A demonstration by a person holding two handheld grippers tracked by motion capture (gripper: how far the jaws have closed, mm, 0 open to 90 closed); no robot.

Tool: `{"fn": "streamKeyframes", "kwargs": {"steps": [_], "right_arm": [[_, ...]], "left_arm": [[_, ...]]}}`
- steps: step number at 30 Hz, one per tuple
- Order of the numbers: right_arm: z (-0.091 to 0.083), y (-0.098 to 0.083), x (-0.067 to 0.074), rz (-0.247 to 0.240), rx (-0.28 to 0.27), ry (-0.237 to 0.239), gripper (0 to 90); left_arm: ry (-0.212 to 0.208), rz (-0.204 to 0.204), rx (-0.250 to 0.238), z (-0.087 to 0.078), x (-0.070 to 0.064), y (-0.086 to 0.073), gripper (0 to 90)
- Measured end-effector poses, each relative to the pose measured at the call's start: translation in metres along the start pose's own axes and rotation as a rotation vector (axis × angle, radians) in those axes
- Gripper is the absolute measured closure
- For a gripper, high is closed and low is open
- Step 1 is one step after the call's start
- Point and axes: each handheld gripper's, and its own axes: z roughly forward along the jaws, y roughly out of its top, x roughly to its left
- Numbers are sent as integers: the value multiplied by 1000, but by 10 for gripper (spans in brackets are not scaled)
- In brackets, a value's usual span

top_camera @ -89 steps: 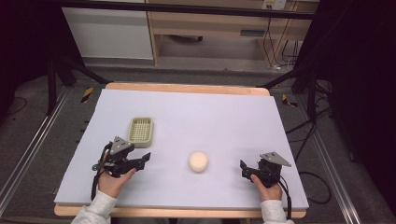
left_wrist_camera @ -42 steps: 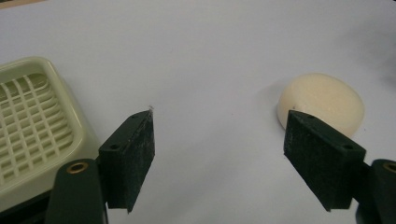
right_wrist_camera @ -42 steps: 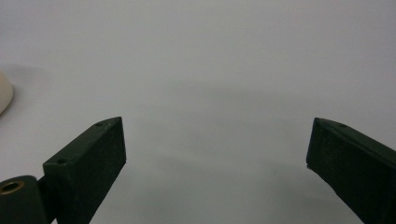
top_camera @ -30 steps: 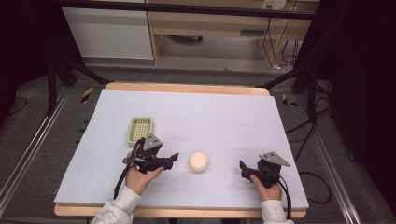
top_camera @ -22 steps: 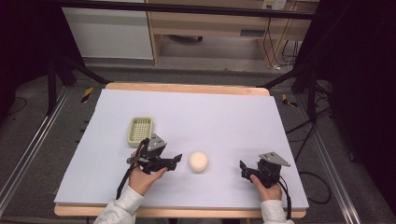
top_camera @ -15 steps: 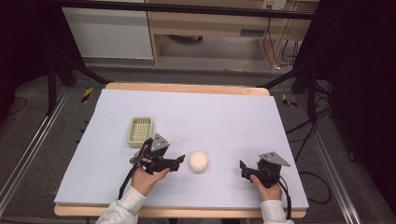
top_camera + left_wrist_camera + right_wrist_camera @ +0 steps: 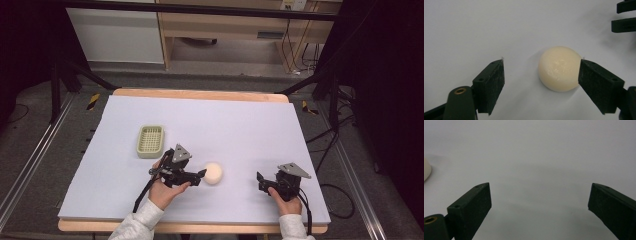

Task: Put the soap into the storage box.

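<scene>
The left gripper [image 7: 200,175] is lying low over the table [image 7: 250,125], pointing toward a cream-coloured round soap-like lump [image 7: 213,173] that is sitting on the pale lilac surface near the front edge, roughly midway between the two side edges. In the left gripper view the lump [image 7: 558,68] is sitting between the two black jaws but off centre: it is lying right up against the right-hand jaw, apparently touching its inner corner, while a wide stretch of bare table is separating it from the left-hand jaw. The jaws are standing released, not pressing on the lump, and they have just been opening wider.

The right gripper [image 7: 260,181] is resting near the front right corner of the table, well apart from the lump, its jaws spread wide with nothing but bare surface between them. In the right gripper view a sliver of the lump [image 7: 426,170] is showing at the left edge.

A pale green slotted soap dish [image 7: 150,140] is sitting left of the table's middle, behind the left gripper and apart from the lump.
</scene>
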Motion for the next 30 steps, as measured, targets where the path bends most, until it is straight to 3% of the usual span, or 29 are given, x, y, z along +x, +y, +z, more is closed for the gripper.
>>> {"fn": "streamKeyframes", "kwargs": {"steps": [30], "right_arm": [[0,0,0,-5,1,1,52]], "left_arm": [[-37,26,53,31,-21,3,158]]}}
